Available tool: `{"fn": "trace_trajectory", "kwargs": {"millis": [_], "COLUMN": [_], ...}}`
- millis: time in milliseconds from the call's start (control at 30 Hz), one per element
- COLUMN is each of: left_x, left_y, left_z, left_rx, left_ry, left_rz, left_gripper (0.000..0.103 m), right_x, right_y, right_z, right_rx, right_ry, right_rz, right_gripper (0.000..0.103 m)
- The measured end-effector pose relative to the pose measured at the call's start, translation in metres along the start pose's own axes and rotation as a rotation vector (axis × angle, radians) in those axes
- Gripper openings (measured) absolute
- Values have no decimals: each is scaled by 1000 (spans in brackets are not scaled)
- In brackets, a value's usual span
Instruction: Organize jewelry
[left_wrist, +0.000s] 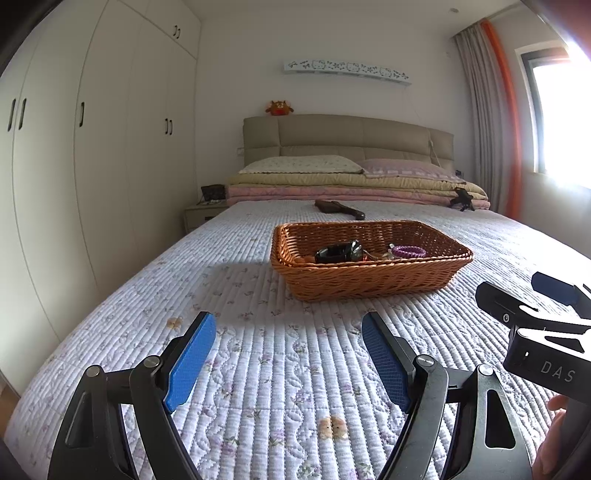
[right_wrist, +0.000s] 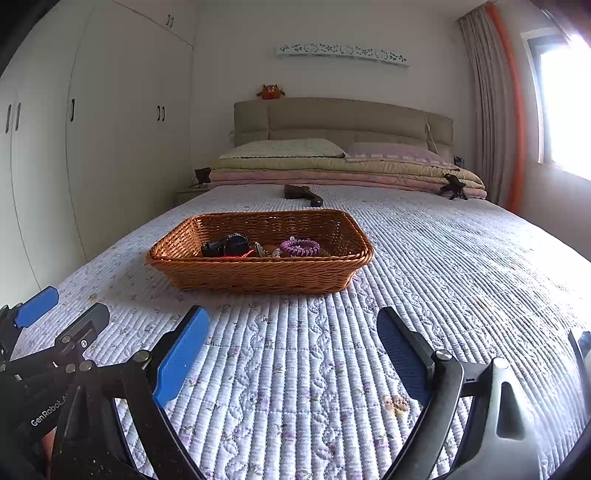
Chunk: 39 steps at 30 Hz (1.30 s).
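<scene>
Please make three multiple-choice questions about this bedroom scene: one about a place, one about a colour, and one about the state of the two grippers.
1. Where is the black watch?
A. inside the wicker basket
B. on the pillow
C. on the nightstand

2. What colour is the coiled hair tie?
A. green
B. purple
C. white

3. How are the left gripper and the right gripper?
A. both shut on jewelry
B. one holds the basket
C. both open, nothing between the fingers

Answers:
1 A, it lies between the basket walls.
2 B, its coils are purple.
3 C, only quilt shows between the blue pads.
</scene>
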<state>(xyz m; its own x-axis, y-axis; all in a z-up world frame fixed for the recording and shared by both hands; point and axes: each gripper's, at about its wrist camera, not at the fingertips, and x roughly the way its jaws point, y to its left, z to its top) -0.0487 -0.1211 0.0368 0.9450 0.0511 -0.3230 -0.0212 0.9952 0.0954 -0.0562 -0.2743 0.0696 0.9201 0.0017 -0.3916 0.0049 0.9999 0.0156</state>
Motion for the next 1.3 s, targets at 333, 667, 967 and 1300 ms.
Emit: {"fn": "trace_trajectory", "kwargs": {"millis": [333,667,967,1300], "left_x": [-1,0,-1,0], "left_y": [-1,-1,-1,0], "left_z": [0,0,0,0], "left_rx": [0,-1,-1,0], "left_ry": [-1,0,0,1], "left_rz": [3,3,3,4], "left_gripper": [82,82,82,82], "right_x": [1,2,2,2], "right_y": [1,3,6,7], "right_z": [0,0,0,0], "right_rx": [-1,-4,-11,-12], "right_ry": [3,7,8,8], "right_rz": [4,3,1,1], "right_gripper": [96,96,96,96]}}
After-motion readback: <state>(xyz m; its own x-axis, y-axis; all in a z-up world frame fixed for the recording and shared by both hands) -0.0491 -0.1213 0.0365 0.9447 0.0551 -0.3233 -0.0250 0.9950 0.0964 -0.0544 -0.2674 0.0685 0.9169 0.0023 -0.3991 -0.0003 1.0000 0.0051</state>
